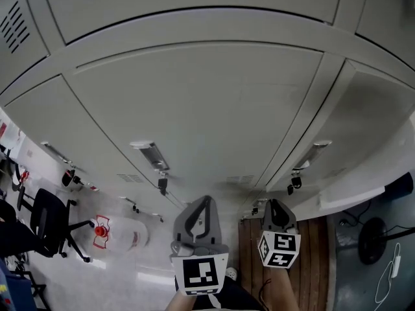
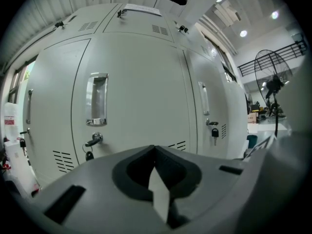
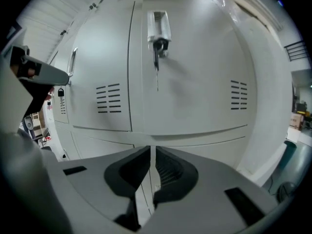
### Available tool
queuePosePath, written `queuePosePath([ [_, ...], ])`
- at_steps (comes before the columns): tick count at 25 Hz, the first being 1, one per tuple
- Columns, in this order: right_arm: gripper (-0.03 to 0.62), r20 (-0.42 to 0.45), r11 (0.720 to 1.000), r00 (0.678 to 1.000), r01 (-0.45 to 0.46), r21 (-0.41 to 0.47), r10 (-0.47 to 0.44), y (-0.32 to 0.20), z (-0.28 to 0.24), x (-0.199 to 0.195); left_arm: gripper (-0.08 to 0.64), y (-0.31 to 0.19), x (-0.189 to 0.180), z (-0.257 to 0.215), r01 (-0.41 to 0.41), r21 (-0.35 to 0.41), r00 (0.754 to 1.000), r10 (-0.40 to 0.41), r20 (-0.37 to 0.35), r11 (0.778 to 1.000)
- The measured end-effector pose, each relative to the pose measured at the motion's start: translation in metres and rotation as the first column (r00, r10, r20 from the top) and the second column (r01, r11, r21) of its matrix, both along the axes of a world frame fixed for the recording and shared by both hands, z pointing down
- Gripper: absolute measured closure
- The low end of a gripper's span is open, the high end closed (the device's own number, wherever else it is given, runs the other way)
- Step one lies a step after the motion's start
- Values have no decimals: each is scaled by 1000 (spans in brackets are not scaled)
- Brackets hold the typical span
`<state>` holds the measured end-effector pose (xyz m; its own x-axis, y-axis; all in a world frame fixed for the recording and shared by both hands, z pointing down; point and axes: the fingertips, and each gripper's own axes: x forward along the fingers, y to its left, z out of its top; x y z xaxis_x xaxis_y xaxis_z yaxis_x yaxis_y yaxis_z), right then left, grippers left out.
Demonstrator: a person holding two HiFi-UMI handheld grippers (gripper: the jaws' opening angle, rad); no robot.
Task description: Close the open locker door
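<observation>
Both empty: left claw (image 2: 155,149) closed tight, right claw (image 3: 152,150) closed to thin slit, nose aimed at locker door (image 3: 195,62) just ahead, looks ajar, prob for pushing, no grip needed.

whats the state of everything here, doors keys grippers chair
left gripper: fingers shut, empty
right gripper: fingers all but shut, thin slit, empty
middle locker door: closed
middle door key: hanging in its lock
right locker door: looks closed, can't tell if latched
right door key: hanging in its lock
office chair: upright, nobody on it
</observation>
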<state>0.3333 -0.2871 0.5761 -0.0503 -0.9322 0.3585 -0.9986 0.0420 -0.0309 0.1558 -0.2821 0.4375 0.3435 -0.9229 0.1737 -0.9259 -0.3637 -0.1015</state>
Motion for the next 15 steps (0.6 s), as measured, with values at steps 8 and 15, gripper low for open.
queuePosePath([
  [8, 548, 4, 985, 999, -36, 168, 36, 33, -88, 3, 558, 11, 3, -27, -25, 48, 999, 27, -36, 999],
  [15, 549, -31, 958, 998, -42, 284, 53, 49, -152, 5, 558, 23, 9, -57, -55, 102, 996, 62, -59, 993],
])
